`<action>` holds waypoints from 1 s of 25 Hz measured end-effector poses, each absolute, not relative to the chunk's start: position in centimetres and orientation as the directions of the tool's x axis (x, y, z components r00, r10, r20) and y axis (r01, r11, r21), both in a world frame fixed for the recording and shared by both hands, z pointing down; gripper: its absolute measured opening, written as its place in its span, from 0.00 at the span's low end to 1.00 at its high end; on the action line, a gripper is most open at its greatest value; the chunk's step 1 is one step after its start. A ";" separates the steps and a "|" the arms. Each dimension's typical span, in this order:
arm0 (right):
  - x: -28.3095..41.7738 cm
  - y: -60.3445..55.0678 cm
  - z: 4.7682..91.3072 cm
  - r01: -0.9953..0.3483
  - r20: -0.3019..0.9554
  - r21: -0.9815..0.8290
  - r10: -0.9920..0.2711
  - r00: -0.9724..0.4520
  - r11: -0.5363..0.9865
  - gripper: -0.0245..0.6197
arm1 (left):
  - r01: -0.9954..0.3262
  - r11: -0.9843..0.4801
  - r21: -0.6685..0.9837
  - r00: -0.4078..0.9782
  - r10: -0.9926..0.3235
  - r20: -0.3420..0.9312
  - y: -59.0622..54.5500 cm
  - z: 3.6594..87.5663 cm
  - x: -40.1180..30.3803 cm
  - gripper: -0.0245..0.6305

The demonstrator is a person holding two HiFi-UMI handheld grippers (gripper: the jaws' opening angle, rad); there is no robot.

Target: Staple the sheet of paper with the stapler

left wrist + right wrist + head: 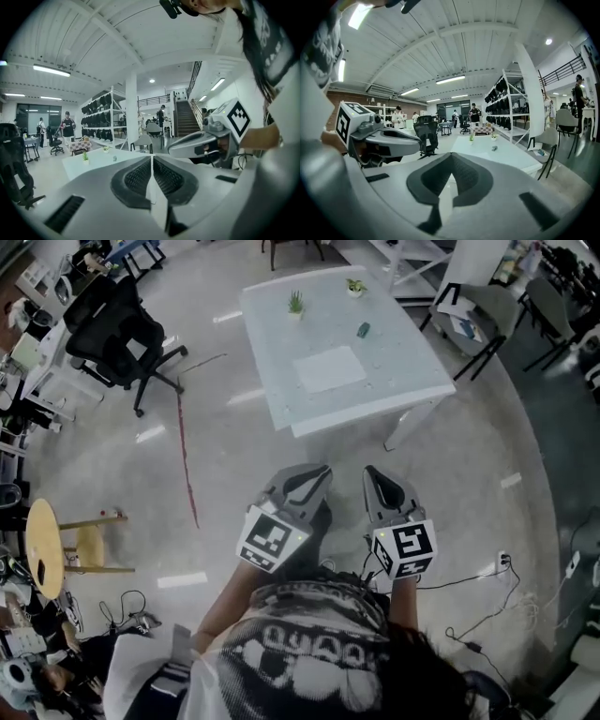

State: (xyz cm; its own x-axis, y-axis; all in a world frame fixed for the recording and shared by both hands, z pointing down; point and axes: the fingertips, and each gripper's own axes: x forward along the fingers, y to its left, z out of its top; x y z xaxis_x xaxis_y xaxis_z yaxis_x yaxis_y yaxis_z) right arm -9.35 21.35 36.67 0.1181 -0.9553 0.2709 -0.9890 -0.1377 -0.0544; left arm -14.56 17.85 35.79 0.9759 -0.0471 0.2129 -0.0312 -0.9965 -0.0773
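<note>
The left claw [322,471] and right claw [371,472] are closed, empty; only the head view shows the paper [329,368].

My left gripper [151,161] fills the lower frame, its two jaws pressed together along a straight seam with nothing between them; past their tip, well apart, lies a white table [79,169]; on it stand a small green plant [85,156], a second plant [106,149] farther back, and a tiny dark stapler [114,158] to the right of the first; the right gripper [174,150] reaches in from the right, its marker cube [238,118] turned toward me; a black office chair [11,164] sits at the far left; shelves of dark bags [101,115], a white pillar [131,110] and a staircase [185,119] stand behind; a person in dark clothes [68,126] stands far back on the left.
</note>
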 end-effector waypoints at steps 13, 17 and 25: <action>0.2 5.9 37.9 -0.990 0.367 -0.053 -0.924 0.104 -0.133 0.03 | -0.047 -0.998 -0.034 0.956 -0.055 0.288 1.0 38.6 -6.2 0.06; 2.4 3.2 38.7 -0.988 0.391 -0.050 -0.913 0.116 -0.147 0.03 | -0.038 -0.999 -0.008 0.952 -0.038 0.303 -1.6 39.9 -4.3 0.06; 4.7 1.5 39.8 -0.984 0.431 -0.051 -0.892 0.135 -0.173 0.03 | 0.009 -1.000 -0.030 0.955 0.000 0.298 -4.9 40.1 -0.9 0.06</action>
